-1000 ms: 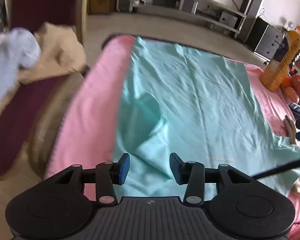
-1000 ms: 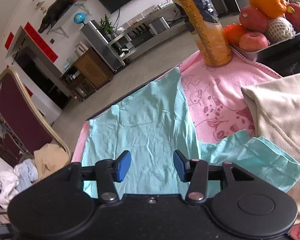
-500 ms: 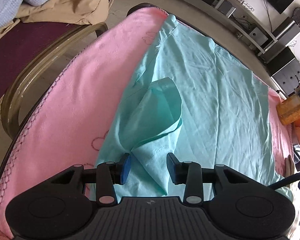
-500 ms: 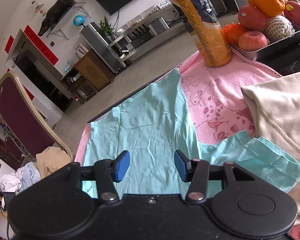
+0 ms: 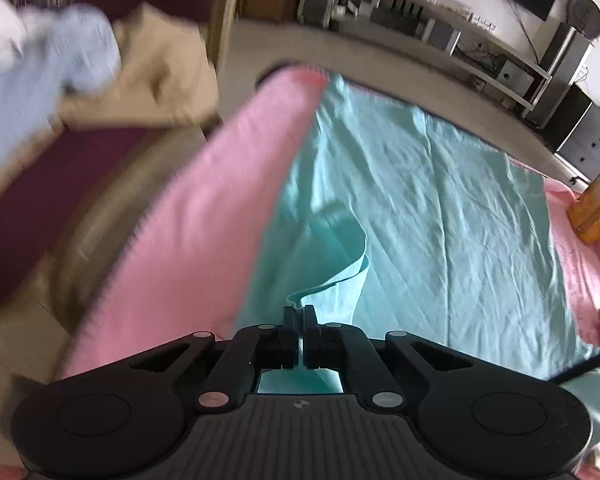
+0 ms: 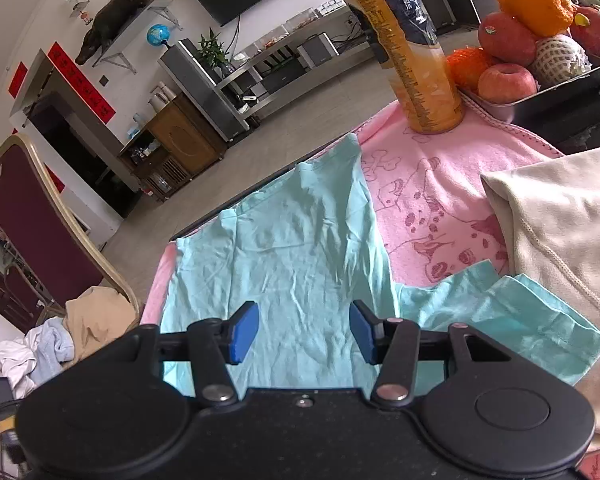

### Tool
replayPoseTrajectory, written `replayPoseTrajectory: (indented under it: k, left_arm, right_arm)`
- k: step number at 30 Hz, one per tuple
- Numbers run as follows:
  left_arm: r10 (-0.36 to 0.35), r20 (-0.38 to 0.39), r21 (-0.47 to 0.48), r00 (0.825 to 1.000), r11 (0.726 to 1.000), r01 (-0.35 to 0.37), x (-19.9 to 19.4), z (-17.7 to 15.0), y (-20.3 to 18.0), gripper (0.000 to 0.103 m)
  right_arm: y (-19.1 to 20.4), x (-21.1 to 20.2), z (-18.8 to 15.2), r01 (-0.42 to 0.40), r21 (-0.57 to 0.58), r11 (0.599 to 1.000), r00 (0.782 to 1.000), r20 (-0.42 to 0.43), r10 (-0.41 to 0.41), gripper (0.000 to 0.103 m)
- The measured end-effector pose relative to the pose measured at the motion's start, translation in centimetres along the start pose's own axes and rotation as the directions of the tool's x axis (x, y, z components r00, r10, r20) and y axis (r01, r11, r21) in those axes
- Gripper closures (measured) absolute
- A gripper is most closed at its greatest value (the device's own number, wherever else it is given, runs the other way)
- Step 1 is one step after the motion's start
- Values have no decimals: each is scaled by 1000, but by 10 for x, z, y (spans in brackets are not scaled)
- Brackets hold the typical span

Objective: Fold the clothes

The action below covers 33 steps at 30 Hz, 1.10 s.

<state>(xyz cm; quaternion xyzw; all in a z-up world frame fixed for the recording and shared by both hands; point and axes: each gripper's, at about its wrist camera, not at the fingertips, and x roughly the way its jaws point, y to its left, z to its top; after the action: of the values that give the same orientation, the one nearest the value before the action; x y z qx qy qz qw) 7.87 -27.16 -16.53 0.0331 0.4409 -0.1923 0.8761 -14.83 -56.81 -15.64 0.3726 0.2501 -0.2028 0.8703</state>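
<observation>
1. The pink blanket covers the table and carries everything else; its cartoon print shows in the right wrist view.
2. The turquoise T-shirt lies spread flat on the blanket, reaching to the table's far edge. In the right wrist view its body runs away from the camera and one short sleeve sticks out to the right.
3. A cream garment lies on the right, just beside that sleeve and overlapping its outer end.
4. A maroon chair stands off the table's left side with beige and pale blue clothes heaped on its seat; this part of the left wrist view is blurred.
5. The left gripper has just been closing its jaws, and they are now clenched on a raised fold of the T-shirt near its left edge. Cloth runs between the jaws and curls up from them in a ridge.
6. The right gripper hovers over the near part of the shirt's body with its jaws released and apart. The fabric lies flat below the gap, and whether the blue pads touch it I cannot tell.
7. An orange juice bottle stands upright at the far right corner, beside a metal tray of fruit.
</observation>
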Motion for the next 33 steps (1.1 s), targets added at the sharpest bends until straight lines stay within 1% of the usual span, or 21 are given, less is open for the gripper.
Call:
replayPoseTrajectory:
  k: [2, 3, 5, 6, 7, 8, 14, 17, 18, 19, 20, 22, 23, 24, 25, 26, 27, 28, 30, 32, 33]
  left_arm:
    - [90, 67, 45, 994, 995, -93, -16, 3, 4, 102]
    - [147, 100, 62, 984, 986, -153, -21, 4, 8, 102]
    - [258, 141, 79, 956, 960, -270, -24, 7, 19, 102]
    - [317, 147, 80, 937, 940, -331, -21, 8, 26, 102]
    - [371, 137, 75, 918, 921, -383, -14, 9, 34, 103]
    - [408, 116, 64, 906, 907, -416, -5, 10, 42, 103]
    - [544, -42, 42, 838, 839, -543, 42, 3, 72, 101]
    - [569, -59, 43, 820, 822, -567, 43, 4, 78, 100]
    - [572, -60, 38, 818, 820, -571, 41, 5, 80, 98]
    - [563, -58, 21, 824, 826, -563, 36, 6, 82, 91]
    - [547, -54, 3, 836, 837, -547, 29, 6, 84, 89]
    - [477, -27, -27, 879, 878, -478, 9, 6, 84, 89]
    - [423, -7, -25, 906, 906, -423, -2, 4, 82, 89]
    - [355, 2, -8, 935, 935, -355, -10, 0, 78, 87]
    - [264, -2, 19, 965, 964, -264, -18, -4, 76, 86]
    - [171, -9, 45, 985, 984, -170, -25, -7, 73, 85]
    - [78, -25, 72, 997, 994, -76, -30, -11, 70, 83]
    - [3, -50, 94, 999, 996, 2, -32, -13, 66, 82]
    - [-68, -89, 125, 994, 989, 79, -25, -16, 59, 81]
    - [-72, -146, 134, 987, 987, 92, -9, -16, 53, 80]
    - [-57, -166, 113, 984, 991, 77, -3, -16, 56, 80]
  right_arm:
    - [-1, -1, 1, -1, 8, 1000, 1000, 2, 1, 54]
    - [-2, -1, 1, -2, 11, 1000, 1000, 2, 2, 54]
    - [-1, 1, 0, -4, 14, 1000, 1000, -2, 4, 54]
    - [-1, 2, -1, -5, 13, 1000, 1000, -6, 5, 53]
    - [0, 3, -1, -6, 13, 1000, 1000, -10, 6, 52]
    - [0, 4, -2, -7, 11, 1000, 1000, -14, 7, 52]
    - [5, 13, -7, -1, -16, 1000, 999, -51, 0, 50]
    - [3, 13, -7, -1, -9, 1000, 999, -54, 1, 49]
    - [2, 12, -7, -5, 0, 1000, 999, -53, 5, 49]
    - [0, 11, -6, -9, 8, 1000, 999, -51, 9, 48]
    - [-1, 9, -6, -14, 12, 1000, 999, -50, 14, 48]
    - [-3, -1, -5, -31, 22, 999, 999, -35, 32, 48]
    - [-4, -6, -4, -39, 28, 999, 999, -28, 40, 48]
    - [-6, -12, -3, -50, 34, 998, 999, -21, 50, 48]
    - [-8, -20, -2, -73, 50, 996, 997, -20, 74, 48]
    - [-10, -27, -1, -96, 65, 993, 995, -18, 97, 48]
    - [-13, -34, -1, -112, 78, 991, 993, -16, 113, 48]
    - [-16, -41, -1, -127, 91, 988, 992, -15, 129, 48]
    - [-24, -48, -5, -144, 136, 980, 988, -31, 149, 48]
    - [-32, -43, -12, -133, 181, 974, 986, -72, 148, 48]
    - [-35, -37, -15, -110, 197, 974, 985, -106, 133, 48]
